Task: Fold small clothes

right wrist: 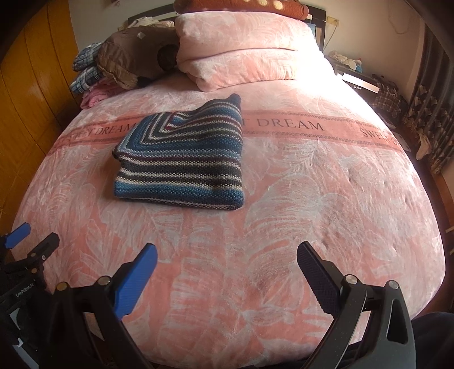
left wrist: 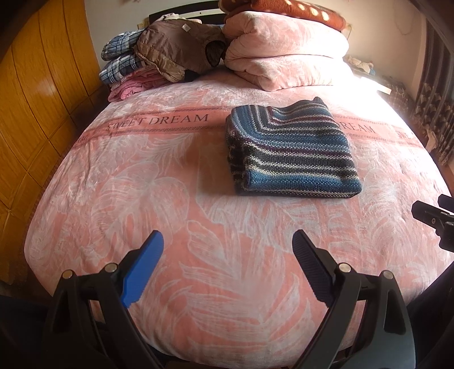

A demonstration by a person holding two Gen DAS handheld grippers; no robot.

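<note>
Nearest the cameras, over the foot of the bed, both tools hang above the pink leaf-patterned fleece bedspread (left wrist: 227, 283), touching nothing. Left tool (left wrist: 227, 241): jaws spread wide, empty; blue-faced fingers (left wrist: 142, 269) clear of the fabric. Right tool (right wrist: 227, 252): jaws likewise spread wide, empty. Each tool shows at the edge of the other's view: the left at the lower left of the right wrist view, the right at the right edge of the left wrist view.

Mid-bed: folded blue, grey and white striped knitted garment (left wrist: 292, 153) lies flat on the bedspread, partly over the printed "SWEET DREAM" band (left wrist: 159, 122). It sits ahead and to the right of the left tool, ahead and to the left of the right tool, well apart from both. One far corner of the garment stands up slightly. Open bedspread lies between tools and garment.

Head of bed: folded pink fleece quilt (left wrist: 286, 54) with a rust-red spotted cushion (left wrist: 298, 8) on top. Just beside it to the left, a brown padded jacket (left wrist: 178, 48) resting on blue plaid cloth (left wrist: 122, 56) and a pink folded cloth (left wrist: 133, 85).

Left side: orange wooden panelled wardrobe (left wrist: 37, 108). Right side: patterned dark curtain (right wrist: 431, 119) and a cluttered side surface, details too small to tell.
</note>
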